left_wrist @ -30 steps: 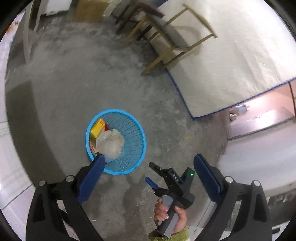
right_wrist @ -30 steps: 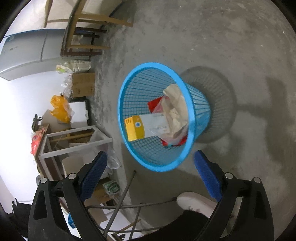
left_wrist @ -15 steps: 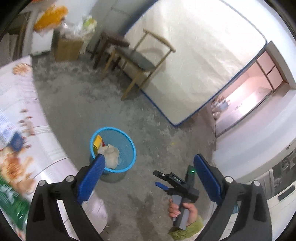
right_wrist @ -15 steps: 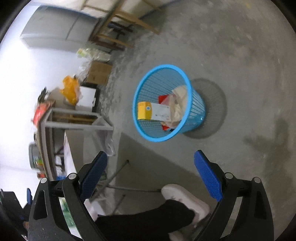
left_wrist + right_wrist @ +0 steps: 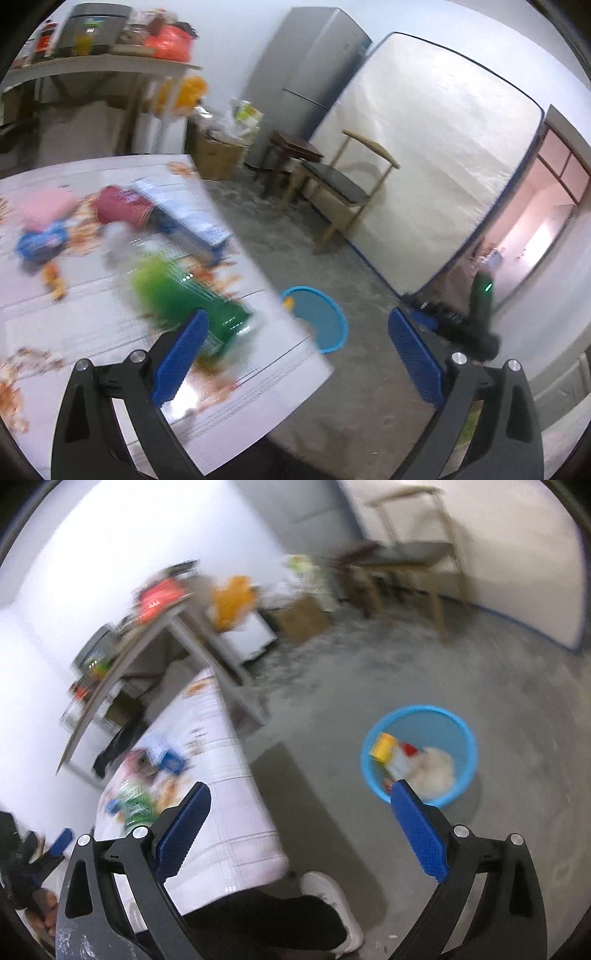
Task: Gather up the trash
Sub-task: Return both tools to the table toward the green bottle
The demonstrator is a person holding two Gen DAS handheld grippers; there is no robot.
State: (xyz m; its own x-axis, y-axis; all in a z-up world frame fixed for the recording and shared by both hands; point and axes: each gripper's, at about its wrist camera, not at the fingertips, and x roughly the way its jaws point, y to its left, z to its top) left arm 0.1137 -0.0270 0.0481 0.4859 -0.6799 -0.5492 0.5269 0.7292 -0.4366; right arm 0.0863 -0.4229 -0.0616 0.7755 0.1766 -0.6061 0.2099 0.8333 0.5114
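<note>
We see a mattress (image 5: 439, 155) leaning upright against the wall, with a grey fridge (image 5: 306, 81) to its left and a wooden chair (image 5: 343, 184) standing in front of it on the concrete floor (image 5: 332, 387). Nearer to us is a table (image 5: 92, 332) under a white printed cloth, and trash lies scattered on it, all smeared by motion blur: a green packet (image 5: 177, 295) closest to the edge, a red cup (image 5: 123, 212) on its side, a white and blue box (image 5: 184, 218) just beside the cup, and a small blue wrapper (image 5: 40, 242) further left. On the floor past the table's corner stands the blue basket (image 5: 419, 757); through the right wrist camera we can see into it, where a yellow box (image 5: 384, 746), something red and a crumpled pale bag (image 5: 434, 771) lie together. Our left gripper (image 5: 295, 365) hangs above the table edge with its blue pads spread wide and nothing between them; the green packet lies just beyond its left pad. Our right gripper (image 5: 301, 834) is likewise wide open and empty, held over the floor between table and basket. A white shoe (image 5: 328, 897) and a dark trouser leg show below it.
</note>
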